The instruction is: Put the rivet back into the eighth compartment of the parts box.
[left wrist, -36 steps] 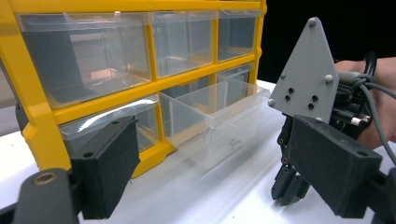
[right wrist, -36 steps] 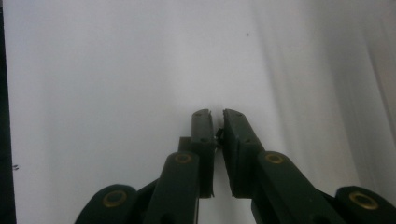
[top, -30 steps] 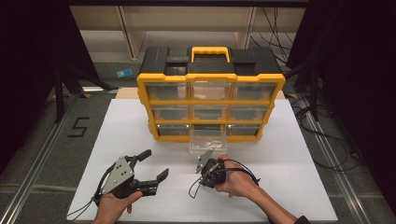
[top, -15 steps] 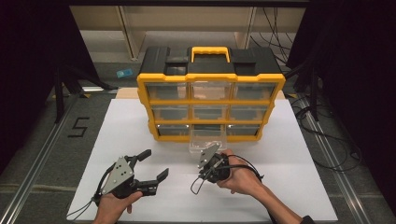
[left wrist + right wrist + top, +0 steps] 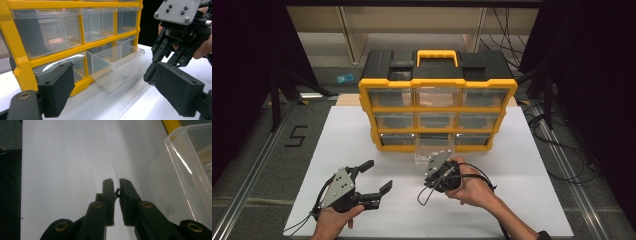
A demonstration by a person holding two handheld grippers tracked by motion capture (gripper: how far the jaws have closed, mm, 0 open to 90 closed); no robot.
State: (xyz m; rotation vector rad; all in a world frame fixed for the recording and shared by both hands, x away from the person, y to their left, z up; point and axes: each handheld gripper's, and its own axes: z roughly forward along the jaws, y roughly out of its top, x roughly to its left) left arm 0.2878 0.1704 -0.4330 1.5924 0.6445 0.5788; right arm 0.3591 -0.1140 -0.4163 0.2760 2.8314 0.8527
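The right gripper (image 5: pixel 438 165) hangs over the white table top (image 5: pixel 522 200), its two black jaws drawn almost together and clenched on a tiny dark piece (image 5: pixel 117 191), too small to identify, pinched between the pads in the right gripper view. In the high view this gripper sits just at 6 o'clock of the clear plastic drawer (image 5: pixel 435 150), which is pulled out from the bottom row's middle slot of the yellow-and-black plastic organiser cabinet (image 5: pixel 438 95). In the right gripper view the same clear drawer (image 5: pixel 190 170) lies at 2 o'clock of the jaws, and a small pale screw-like part (image 5: pixel 167 204) shows at 4 o'clock of the jaw tips, seen through or beside the drawer's wall; which one I cannot tell.

The left gripper (image 5: pixel 371 176) rests low at 8 o'clock of the cabinet, well apart from it, jaws spread wide and released, with nothing between them. In the left gripper view, the pulled-out drawer (image 5: pixel 117 65) stands ahead between the two black pads, and the right gripper (image 5: pixel 172 50) hovers at 2 o'clock, held in a hand (image 5: pixel 203 47).
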